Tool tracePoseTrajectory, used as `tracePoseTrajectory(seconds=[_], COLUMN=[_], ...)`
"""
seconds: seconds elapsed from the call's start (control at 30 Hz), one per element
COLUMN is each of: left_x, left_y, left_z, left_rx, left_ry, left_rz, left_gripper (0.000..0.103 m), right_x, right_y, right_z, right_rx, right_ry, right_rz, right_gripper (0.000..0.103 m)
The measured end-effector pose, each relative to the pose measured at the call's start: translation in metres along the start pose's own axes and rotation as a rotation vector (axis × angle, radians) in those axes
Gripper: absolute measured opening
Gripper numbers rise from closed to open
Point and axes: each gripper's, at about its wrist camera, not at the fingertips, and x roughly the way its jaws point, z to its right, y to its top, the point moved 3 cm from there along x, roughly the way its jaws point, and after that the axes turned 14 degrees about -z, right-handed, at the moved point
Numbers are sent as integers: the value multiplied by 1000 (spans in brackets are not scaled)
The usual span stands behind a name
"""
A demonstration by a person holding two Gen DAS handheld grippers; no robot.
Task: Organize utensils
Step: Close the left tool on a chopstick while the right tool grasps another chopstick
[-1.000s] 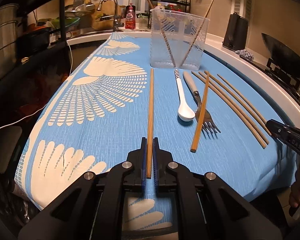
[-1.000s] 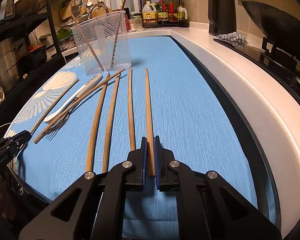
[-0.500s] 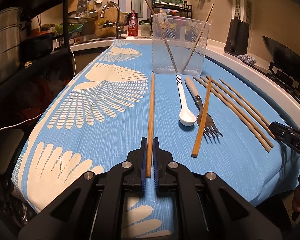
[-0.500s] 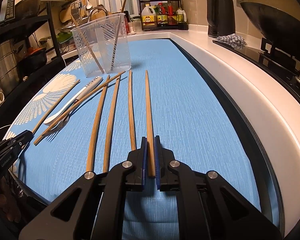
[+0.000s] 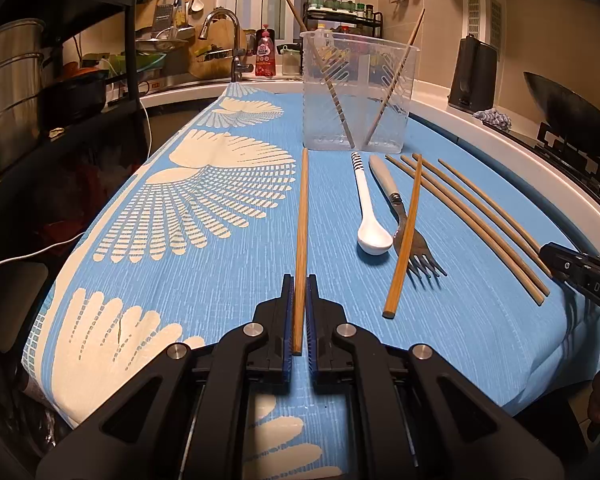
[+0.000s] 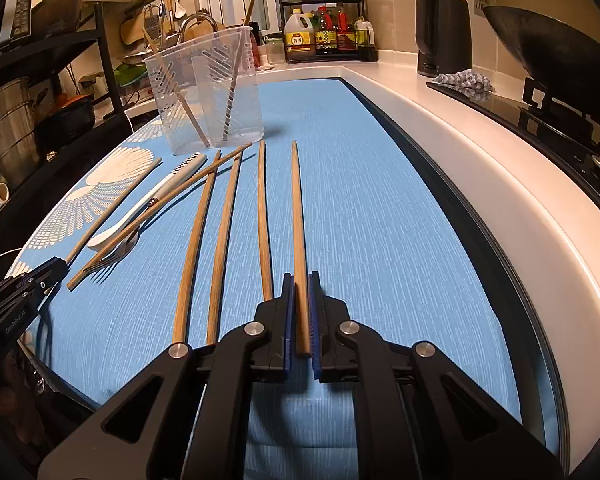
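The left gripper (image 5: 299, 312) was pinched on the near end of a wooden chopstick (image 5: 301, 224) lying along the blue patterned cloth (image 5: 204, 280), with the white spoon (image 5: 367, 216), the fork (image 5: 410, 236) under a crossing chopstick (image 5: 405, 236) and three more chopsticks to its right. The right gripper (image 6: 300, 308) was likewise clamped on the rightmost chopstick (image 6: 298, 224). Beyond stood the clear plastic holder (image 5: 358, 92) with two chopsticks leaning inside, on a kitchen counter (image 6: 480, 152) near a black kettle (image 6: 440, 32) and wok (image 6: 556, 52).

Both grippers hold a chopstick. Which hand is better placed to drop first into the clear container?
Left, marginally. Its chopstick points almost at the container, tip near its base. The right one lies off to the side.
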Motion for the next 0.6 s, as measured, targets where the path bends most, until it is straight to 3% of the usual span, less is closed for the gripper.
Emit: tracePoseTrajectory(seconds=[0.6], left_x=[-7], left_y=[5], left_z=[2], left_rx=[14], left_ry=[-7], left_rz=[18], left_gripper=[6], right_x=[-12], right_y=[3], right_z=[3], right_rx=[32], right_ry=[-16], right_rz=[25], right_gripper=[7])
